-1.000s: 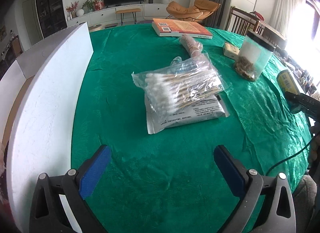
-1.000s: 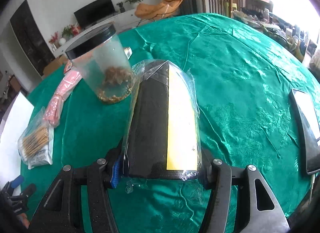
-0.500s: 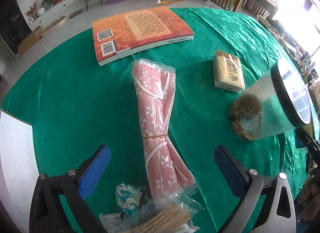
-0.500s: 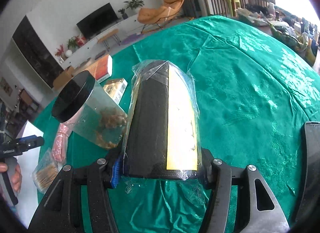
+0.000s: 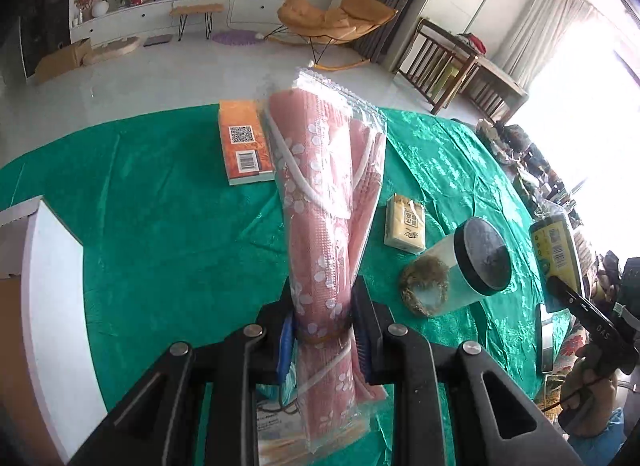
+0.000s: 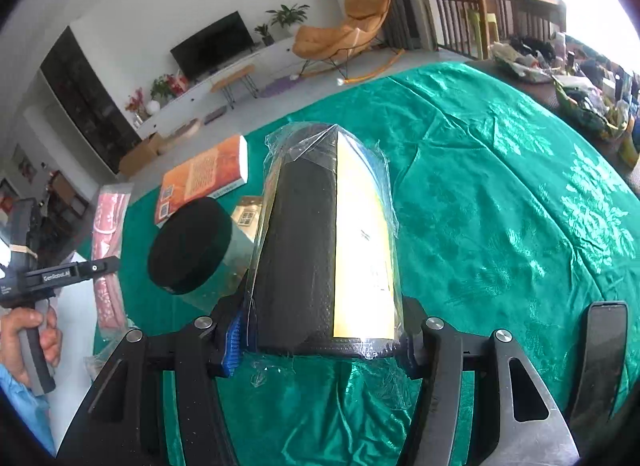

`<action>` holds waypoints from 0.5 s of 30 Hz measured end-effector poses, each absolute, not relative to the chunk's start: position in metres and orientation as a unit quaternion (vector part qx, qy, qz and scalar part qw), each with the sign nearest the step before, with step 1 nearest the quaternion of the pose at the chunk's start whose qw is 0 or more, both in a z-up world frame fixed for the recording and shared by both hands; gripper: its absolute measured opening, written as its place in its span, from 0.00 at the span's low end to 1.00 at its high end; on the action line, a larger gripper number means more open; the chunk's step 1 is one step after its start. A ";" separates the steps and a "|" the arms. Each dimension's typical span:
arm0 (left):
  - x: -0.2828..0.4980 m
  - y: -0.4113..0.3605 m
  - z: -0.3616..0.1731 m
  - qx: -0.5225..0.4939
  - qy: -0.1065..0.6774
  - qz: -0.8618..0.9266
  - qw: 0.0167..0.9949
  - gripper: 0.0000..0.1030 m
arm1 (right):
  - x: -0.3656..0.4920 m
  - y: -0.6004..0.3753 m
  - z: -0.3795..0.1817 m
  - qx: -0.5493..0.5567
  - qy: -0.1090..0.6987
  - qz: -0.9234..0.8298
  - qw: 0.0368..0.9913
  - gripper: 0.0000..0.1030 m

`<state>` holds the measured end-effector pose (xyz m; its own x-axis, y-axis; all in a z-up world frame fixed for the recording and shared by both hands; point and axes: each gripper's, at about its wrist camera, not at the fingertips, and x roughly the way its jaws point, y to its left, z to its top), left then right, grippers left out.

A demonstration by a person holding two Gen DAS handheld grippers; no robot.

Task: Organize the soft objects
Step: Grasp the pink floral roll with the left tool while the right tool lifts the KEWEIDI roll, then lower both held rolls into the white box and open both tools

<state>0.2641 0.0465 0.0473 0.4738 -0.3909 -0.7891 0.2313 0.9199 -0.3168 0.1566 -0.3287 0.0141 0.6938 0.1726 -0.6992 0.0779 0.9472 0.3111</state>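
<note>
A pink flowered roll (image 5: pixel 324 193) in a clear bag stands tilted above the green table (image 5: pixel 160 234), and my left gripper (image 5: pixel 322 306) is shut on its lower part, near a rubber band. My right gripper (image 6: pixel 324 330) is shut on a black roll (image 6: pixel 304 250) with a yellow label, wrapped in clear film and held off the cloth. In the right wrist view the pink roll (image 6: pixel 110 217) shows at far left, with a hand on the left gripper's handle. The black roll (image 5: pixel 556 250) shows at the right edge of the left wrist view.
A clear jar with a black lid (image 5: pixel 460 270) stands between the two rolls. An orange book (image 5: pixel 244 145) and a yellow packet (image 5: pixel 404 225) lie farther back. A white box (image 5: pixel 52 306) is at the left. A bag of cotton swabs (image 5: pixel 276 438) lies below. A dark phone (image 6: pixel 600 358) lies at the right.
My left gripper moved from the cotton swab bag to the pink roll, closed on it and lifted it. My right gripper rose with the black roll still in it.
</note>
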 end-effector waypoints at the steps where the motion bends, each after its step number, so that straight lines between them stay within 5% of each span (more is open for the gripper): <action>1: 0.247 0.066 0.060 -0.091 0.468 -0.180 0.860 0.24 | 0.153 -0.318 0.028 0.151 0.386 0.036 0.910 0.59; 7: 0.138 0.202 0.105 -0.124 0.428 -0.104 0.889 0.24 | 0.124 -0.200 0.090 0.125 0.369 0.166 0.906 0.59; 15: 0.017 0.331 0.088 -0.113 0.429 0.042 0.895 0.25 | 0.065 0.007 0.118 0.111 0.383 0.376 0.836 0.59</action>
<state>0.0175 0.3305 0.0879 0.6282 -0.0230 -0.7777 -0.1717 0.9708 -0.1674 0.0646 0.0070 0.1185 0.4227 0.7149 -0.5570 -0.5440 0.6917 0.4750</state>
